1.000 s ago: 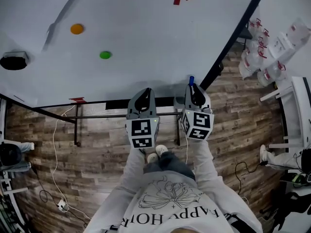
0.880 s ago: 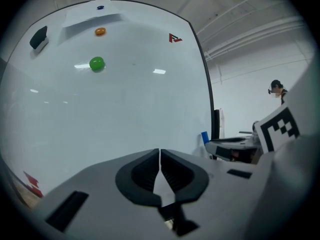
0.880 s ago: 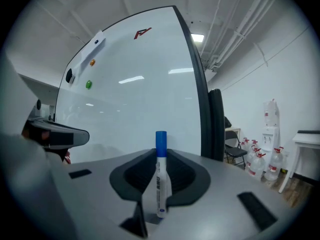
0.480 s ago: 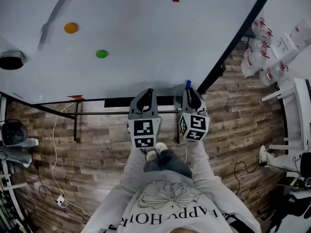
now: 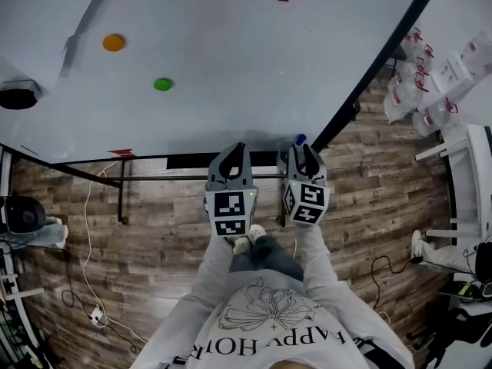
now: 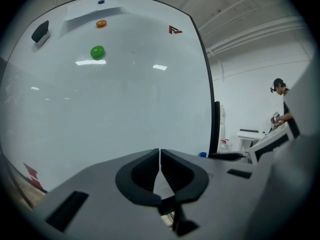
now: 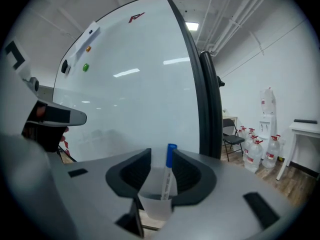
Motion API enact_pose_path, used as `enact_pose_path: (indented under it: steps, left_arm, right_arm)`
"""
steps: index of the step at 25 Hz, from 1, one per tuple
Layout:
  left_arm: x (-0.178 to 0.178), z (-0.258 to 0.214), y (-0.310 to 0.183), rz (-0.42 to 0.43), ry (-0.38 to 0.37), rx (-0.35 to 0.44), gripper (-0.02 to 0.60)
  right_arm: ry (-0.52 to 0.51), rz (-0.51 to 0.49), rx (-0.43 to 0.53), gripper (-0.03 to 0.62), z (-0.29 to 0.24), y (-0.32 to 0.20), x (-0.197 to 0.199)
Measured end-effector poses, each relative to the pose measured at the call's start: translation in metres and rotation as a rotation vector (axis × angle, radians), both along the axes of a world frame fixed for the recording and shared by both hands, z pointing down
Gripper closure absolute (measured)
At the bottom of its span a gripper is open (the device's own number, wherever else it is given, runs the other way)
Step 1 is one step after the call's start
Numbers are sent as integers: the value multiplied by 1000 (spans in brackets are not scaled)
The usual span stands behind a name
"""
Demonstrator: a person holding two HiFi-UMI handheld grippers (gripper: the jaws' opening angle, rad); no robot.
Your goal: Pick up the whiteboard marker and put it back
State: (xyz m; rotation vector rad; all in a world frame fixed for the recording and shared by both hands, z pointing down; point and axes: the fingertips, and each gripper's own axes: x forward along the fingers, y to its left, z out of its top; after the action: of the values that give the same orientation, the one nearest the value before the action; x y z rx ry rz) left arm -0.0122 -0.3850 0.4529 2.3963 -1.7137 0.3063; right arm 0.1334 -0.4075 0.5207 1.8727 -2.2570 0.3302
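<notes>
The whiteboard marker (image 7: 167,180), white with a blue cap (image 5: 300,139), stands upright in a small translucent cup (image 7: 156,205) at the foot of the whiteboard (image 5: 231,68). My right gripper (image 7: 164,170) straddles it; its jaws are opening, with a gap on the left side of the marker and no pad pressing on it. In the head view the right gripper (image 5: 305,152) sits at the board's lower right corner. My left gripper (image 5: 235,154) hangs just left of it, shut (image 6: 159,165) and empty, facing the board.
Green (image 5: 162,84) and orange (image 5: 114,42) magnets and a black eraser (image 5: 20,97) stick to the board. Its black frame edge (image 7: 209,104) runs just right of the marker. Water bottles (image 7: 259,151), a chair (image 7: 231,136) and a white table (image 5: 470,175) stand at the right.
My right gripper has sunk with the marker toward the bottom of the board, and its jaws have spread off the marker. The left gripper has hardly moved.
</notes>
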Motion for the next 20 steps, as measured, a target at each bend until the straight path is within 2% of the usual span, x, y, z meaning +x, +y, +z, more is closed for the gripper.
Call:
enact_pose_path:
  steps: [20]
  left_arm:
    - [-6, -50, 21, -1, 21, 111, 572]
  right_arm:
    - [10, 46, 188, 525, -96, 34, 2]
